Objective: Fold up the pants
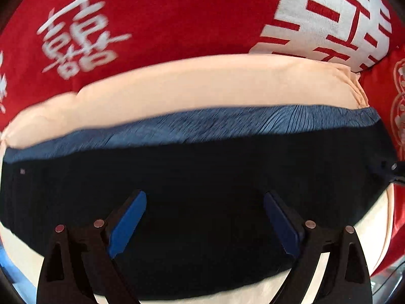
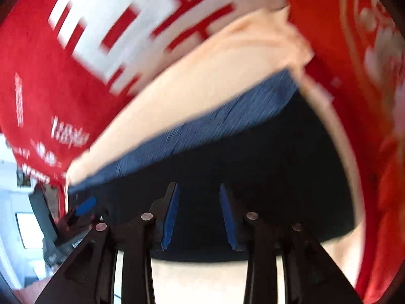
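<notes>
The dark navy pants (image 1: 202, 177) lie folded on a pale peach cloth (image 1: 202, 86), with a lighter blue ribbed waistband (image 1: 202, 124) along their far edge. My left gripper (image 1: 205, 202) is open just above the near part of the pants, holding nothing. In the right wrist view the same pants (image 2: 278, 177) and waistband (image 2: 202, 126) show, blurred. My right gripper (image 2: 198, 195) is open over the pants' near edge, empty. The left gripper also shows at the left of the right wrist view (image 2: 83, 210).
Red bedding with white characters (image 1: 152, 25) lies behind the peach cloth. A red pillow with a large white character (image 1: 329, 20) sits at the back right. More red patterned fabric (image 2: 367, 101) runs along the right. A room (image 2: 20, 202) shows at far left.
</notes>
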The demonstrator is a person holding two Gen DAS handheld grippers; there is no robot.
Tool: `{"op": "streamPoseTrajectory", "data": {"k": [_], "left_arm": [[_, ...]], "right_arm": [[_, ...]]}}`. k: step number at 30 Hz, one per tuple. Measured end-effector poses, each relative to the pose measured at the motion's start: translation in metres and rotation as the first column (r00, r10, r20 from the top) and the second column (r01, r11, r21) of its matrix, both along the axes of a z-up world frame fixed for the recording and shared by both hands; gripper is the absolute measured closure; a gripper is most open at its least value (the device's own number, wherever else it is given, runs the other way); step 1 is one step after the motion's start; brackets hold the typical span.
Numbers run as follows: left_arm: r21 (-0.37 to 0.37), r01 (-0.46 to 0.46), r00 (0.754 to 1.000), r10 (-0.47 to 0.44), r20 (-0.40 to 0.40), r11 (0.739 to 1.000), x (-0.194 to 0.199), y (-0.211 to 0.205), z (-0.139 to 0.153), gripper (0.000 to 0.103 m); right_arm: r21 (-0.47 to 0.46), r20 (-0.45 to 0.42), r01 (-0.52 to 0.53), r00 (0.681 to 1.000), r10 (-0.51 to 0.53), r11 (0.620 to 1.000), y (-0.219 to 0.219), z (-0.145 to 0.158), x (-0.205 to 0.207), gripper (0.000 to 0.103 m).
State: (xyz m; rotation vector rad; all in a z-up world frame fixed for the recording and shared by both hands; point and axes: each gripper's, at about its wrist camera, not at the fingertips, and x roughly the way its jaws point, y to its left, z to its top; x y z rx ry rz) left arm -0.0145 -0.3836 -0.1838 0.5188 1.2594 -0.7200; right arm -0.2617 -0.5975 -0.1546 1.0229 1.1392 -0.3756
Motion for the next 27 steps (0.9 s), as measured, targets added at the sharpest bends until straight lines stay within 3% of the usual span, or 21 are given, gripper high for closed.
{"op": "streamPoseTrajectory", "data": {"k": [5,8,11,16,19,23,27], "left_arm": [[-0.029,-0.032,0.999,0.031,-0.029,0.999,0.026,0.052,-0.001,0.008],[-0.048,-0.037,0.999,0.035,-0.038,0.998,0.051,0.092,0.005,0.008],[-0.034,-0.037,0.999,0.037,-0.018,0.999,0.083,0.123,0.005,0.008],[-0.022,-0.126,0.992,0.126,0.019,0.992,0.151,0.197,0.007,0.008],[-0.019,-0.244,0.970,0.244,0.012,0.970,0.194,0.249,0.001,0.008],[-0.001,-0.332,0.938,0.330,0.105,0.943,0.233,0.303,-0.005,0.008],[-0.005,-0.410,0.910,0.409,0.062,0.912,0.259,0.344,-0.023,0.008]], "right_arm": [[0.010,-0.002,-0.100,0.995,0.100,0.995,0.052,0.002,0.045,0.066],[0.004,0.019,-0.171,0.985,0.171,0.985,0.089,0.005,0.093,0.066],[0.011,0.035,-0.225,0.974,0.225,0.974,0.127,0.007,0.133,0.058],[0.025,0.057,-0.375,0.926,0.374,0.927,0.198,-0.001,0.219,0.058],[0.009,0.073,-0.528,0.847,0.526,0.849,0.244,-0.006,0.290,0.058],[-0.015,0.104,-0.661,0.746,0.658,0.751,0.296,-0.010,0.378,0.058],[-0.019,0.135,-0.750,0.653,0.745,0.661,0.348,-0.018,0.459,0.058]]}}
